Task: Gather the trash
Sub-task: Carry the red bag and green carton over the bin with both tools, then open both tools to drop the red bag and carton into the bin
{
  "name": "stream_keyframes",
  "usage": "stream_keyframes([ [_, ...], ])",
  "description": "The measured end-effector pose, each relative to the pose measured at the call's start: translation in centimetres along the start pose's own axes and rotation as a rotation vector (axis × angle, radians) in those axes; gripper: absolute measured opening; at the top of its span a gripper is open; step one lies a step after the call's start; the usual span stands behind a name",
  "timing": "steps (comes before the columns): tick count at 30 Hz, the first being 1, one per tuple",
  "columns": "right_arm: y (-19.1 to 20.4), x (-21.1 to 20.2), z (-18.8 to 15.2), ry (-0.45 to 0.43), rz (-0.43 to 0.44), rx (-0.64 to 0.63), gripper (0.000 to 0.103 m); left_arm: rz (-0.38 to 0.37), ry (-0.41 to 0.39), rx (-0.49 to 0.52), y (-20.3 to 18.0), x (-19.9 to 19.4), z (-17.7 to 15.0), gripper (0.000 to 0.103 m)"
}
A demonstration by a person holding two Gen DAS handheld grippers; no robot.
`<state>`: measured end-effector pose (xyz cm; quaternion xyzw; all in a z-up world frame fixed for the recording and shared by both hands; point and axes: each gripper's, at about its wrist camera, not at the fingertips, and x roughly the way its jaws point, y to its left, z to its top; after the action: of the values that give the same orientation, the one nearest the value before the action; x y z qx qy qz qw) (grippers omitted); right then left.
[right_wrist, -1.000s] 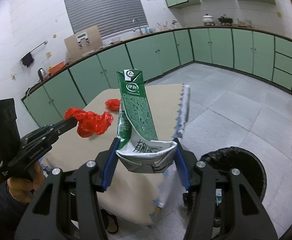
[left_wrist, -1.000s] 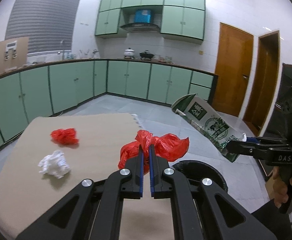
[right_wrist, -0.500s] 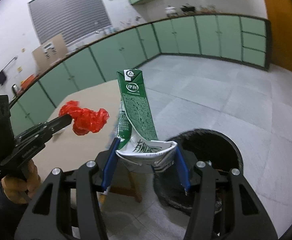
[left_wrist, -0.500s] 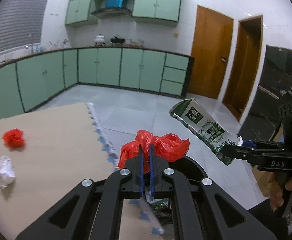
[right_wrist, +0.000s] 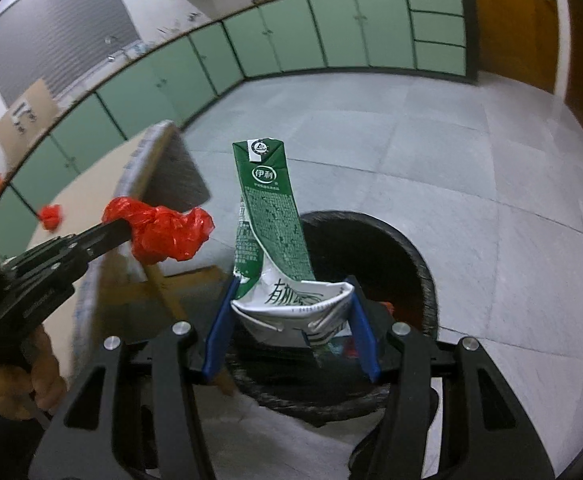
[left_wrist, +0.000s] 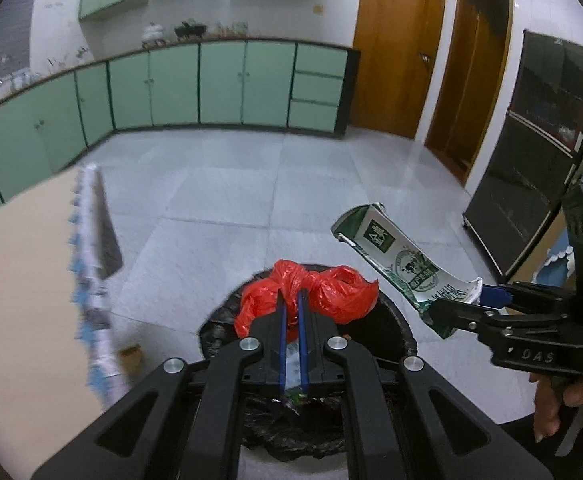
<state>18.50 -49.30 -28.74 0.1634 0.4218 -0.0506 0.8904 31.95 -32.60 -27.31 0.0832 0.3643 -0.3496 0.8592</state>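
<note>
My left gripper (left_wrist: 290,300) is shut on a crumpled red plastic bag (left_wrist: 331,292), which hangs above the black-lined trash bin (left_wrist: 395,332) on the floor. My right gripper (right_wrist: 291,308) is shut on the crushed base of a green and white milk carton (right_wrist: 269,208), also held over the bin (right_wrist: 411,264). In the right wrist view the left gripper (right_wrist: 125,226) with the red bag (right_wrist: 163,232) sits left of the carton. In the left wrist view the right gripper (left_wrist: 457,302) holds the carton (left_wrist: 395,260) to the right of the bag.
A table with a tan top (left_wrist: 19,264) and frilled edge stands left of the bin; another red scrap (right_wrist: 50,216) lies on it. Green cabinets (left_wrist: 219,84) line the far wall, wooden doors (left_wrist: 395,48) and a dark cabinet (left_wrist: 539,148) stand to the right. A hand (right_wrist: 19,376) grips the left tool.
Both grippers have swung right off the table and downward, so that the red bag and the carton now hang over the bin. The white and red scraps have left the left wrist view.
</note>
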Motion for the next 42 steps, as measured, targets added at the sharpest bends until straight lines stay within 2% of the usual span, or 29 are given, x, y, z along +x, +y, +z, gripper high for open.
stream_keyframes([
  [6,-1.7,4.4,0.1,0.095,-0.039,0.044,0.052,-0.008,0.115,0.021,-0.8,5.5,-0.3,0.006],
  [7,-1.8,4.8,0.2,0.101,-0.054,0.039,0.052,-0.016,0.145,0.015,-0.8,6.4,-0.4,0.009],
  [8,-1.7,5.2,0.1,0.103,-0.074,0.027,0.053,-0.019,0.168,0.010,-0.8,7.2,-0.4,0.016],
  [9,-1.7,5.2,0.0,0.106,-0.079,0.023,0.054,-0.010,0.167,0.009,-0.9,7.6,-0.4,0.024],
  [10,-1.6,5.1,0.1,0.105,-0.074,0.025,0.054,-0.006,0.160,0.011,-0.9,7.8,-0.3,0.026],
  [15,-1.8,4.2,-0.2,0.084,-0.078,0.033,0.054,-0.008,0.144,0.004,-1.1,7.5,0.0,0.028],
  [20,-1.3,2.6,0.2,0.055,-0.105,0.023,0.055,0.017,0.090,-0.003,-0.4,4.7,0.4,0.028],
  [22,-0.3,1.3,0.4,0.029,-0.125,0.002,0.061,0.029,0.060,-0.002,-0.1,3.0,0.7,0.033],
  [29,3.5,-3.4,1.0,-0.057,-0.115,-0.033,0.066,0.093,-0.033,-0.006,1.1,-3.7,1.1,0.037],
  [33,6.3,-6.5,1.3,-0.112,-0.114,-0.066,0.073,0.129,-0.090,-0.034,2.1,-8.1,1.2,0.044],
  [42,13.9,-10.8,1.4,-0.174,-0.067,-0.183,0.079,0.241,-0.166,-0.076,5.9,-17.3,-1.1,0.050],
])
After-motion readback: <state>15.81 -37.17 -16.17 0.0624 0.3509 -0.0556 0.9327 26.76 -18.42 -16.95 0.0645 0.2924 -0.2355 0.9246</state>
